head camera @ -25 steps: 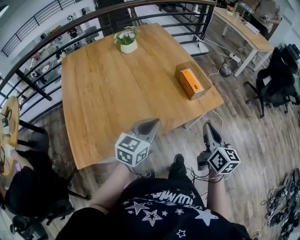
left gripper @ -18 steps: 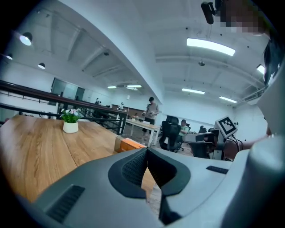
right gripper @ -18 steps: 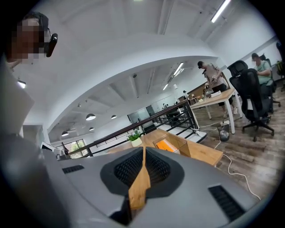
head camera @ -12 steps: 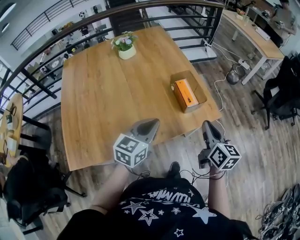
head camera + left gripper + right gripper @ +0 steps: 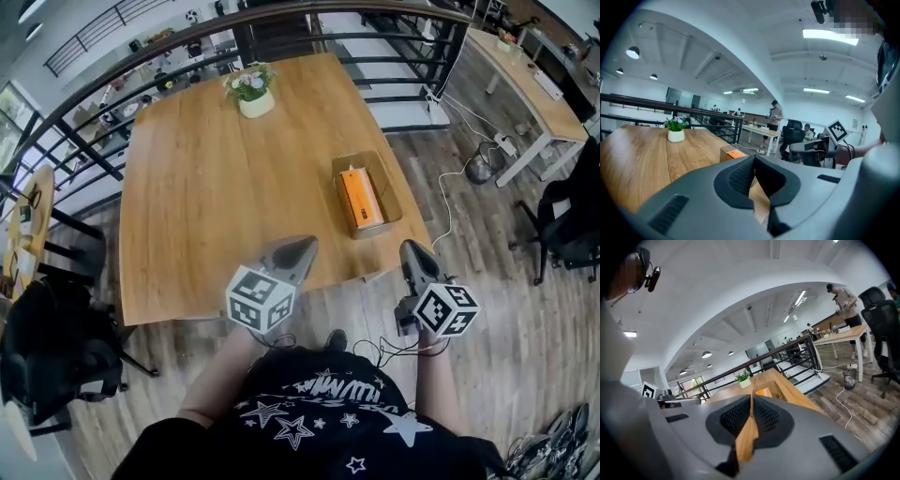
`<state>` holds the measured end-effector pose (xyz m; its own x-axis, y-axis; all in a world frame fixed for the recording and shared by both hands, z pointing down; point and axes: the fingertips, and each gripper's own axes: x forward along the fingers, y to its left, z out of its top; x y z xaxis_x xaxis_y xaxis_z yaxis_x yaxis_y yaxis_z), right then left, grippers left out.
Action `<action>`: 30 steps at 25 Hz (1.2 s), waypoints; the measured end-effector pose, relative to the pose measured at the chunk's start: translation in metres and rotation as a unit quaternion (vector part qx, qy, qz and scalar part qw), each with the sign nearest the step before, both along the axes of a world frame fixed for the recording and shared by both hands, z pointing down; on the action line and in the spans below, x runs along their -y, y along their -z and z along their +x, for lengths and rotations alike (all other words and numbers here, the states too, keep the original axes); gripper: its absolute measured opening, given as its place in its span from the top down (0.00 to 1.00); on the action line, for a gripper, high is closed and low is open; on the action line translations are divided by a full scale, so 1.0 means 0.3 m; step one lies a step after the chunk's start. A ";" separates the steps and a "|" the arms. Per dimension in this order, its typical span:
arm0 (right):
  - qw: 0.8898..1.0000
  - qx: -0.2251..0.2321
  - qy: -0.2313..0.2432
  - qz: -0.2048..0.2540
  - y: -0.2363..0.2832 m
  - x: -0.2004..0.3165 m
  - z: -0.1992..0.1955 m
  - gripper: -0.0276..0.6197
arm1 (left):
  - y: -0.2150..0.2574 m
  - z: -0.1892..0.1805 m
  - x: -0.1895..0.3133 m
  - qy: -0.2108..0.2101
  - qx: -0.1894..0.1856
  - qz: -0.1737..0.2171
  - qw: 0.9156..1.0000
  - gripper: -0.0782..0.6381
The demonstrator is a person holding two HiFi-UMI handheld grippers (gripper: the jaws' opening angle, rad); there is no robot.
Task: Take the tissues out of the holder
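A wooden tissue holder lies near the table's right front corner, with an orange tissue pack in it. Both grippers hover off the table's near edge, short of the holder. My left gripper is shut and empty, just over the wooden table's front edge. My right gripper is shut and empty over the floor, right of the corner. In the left gripper view the holder shows just beyond the left gripper. In the right gripper view the orange pack lies ahead of the right gripper.
A potted plant stands at the table's far edge. A black railing runs behind the table. Cables lie on the floor to the right, near another desk and a black chair. Another chair stands at left.
The table and holder have drifted nearer to both grippers in the head view. The holder now lies closer ahead of the right gripper. Both jaws stay shut.
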<state>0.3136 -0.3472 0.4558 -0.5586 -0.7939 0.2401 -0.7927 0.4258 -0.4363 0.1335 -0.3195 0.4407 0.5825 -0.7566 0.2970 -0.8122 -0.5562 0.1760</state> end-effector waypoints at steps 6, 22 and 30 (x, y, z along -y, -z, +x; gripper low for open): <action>0.999 -0.024 0.037 0.005 -0.018 0.075 0.037 0.91 | -0.012 0.062 0.015 0.030 0.004 -0.006 1.000 0.87; 0.995 -0.046 0.083 -0.018 -0.039 0.245 -0.077 0.91 | -0.035 -0.012 0.176 0.050 0.011 -0.006 0.999 0.87; 0.992 -0.091 0.072 -0.053 -0.084 0.403 -0.115 0.91 | -0.023 -0.038 0.371 0.032 0.017 0.009 0.999 0.87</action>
<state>0.2793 -0.4681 0.4810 -0.6050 -0.6736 0.4246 -0.7961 0.5007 -0.3399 0.1223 -0.4308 0.4476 0.5219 -0.7981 0.3012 -0.8520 -0.5051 0.1378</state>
